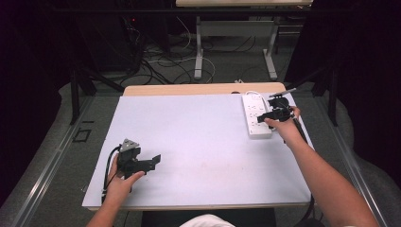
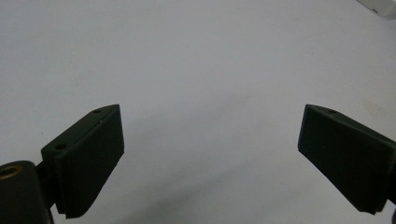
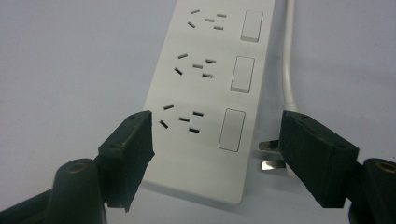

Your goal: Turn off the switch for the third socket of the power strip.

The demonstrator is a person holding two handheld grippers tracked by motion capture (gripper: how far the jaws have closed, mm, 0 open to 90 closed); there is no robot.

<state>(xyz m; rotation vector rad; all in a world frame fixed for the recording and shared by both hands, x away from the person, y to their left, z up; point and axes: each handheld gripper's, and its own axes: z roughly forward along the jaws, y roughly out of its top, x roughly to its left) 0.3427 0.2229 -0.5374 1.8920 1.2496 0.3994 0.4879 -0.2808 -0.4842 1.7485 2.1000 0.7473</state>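
R claw (image 3: 217, 154): spread wide, jaws straddling the near end of the power strip (image 3: 205, 93), pads not pressing on it; nothing pinched.
R claw aim: tilted down over the strip's last socket, looking along its length.
Plug (image 3: 270, 156): two bare metal prongs show just inside the right jaw, beside the strip's end; body hidden behind the jaw, can't tell how it lies.
Cord (image 3: 288, 56): white, runs along the strip's far side, then curves in toward the plug.
Strip location: far right part of the tabletop (image 1: 198, 142), lengthwise away from the person, close to the right edge; three socket groups w/ a rocker switch each visible.
Handling, strip: prob. rigid plastic shell, light-ish, smooth and a bit slick; won't flex. Best hold looks like across the short width at the end, pads on the two long side walls, clear of switches.
Handling, plug/cord: cord stiff-springy, may drag or swing the strip; grip the plug by its body, not the prongs.
R hand (image 1: 283, 125): forearm stretched forward from bottom right, wrist bent slightly inward over the strip.
L claw (image 2: 210, 154): spread, nothing between jaws, bare white surface beyond.
L hand (image 1: 120, 182): near left front edge, low over the tabletop, claw pointing right, well apart from the strip.
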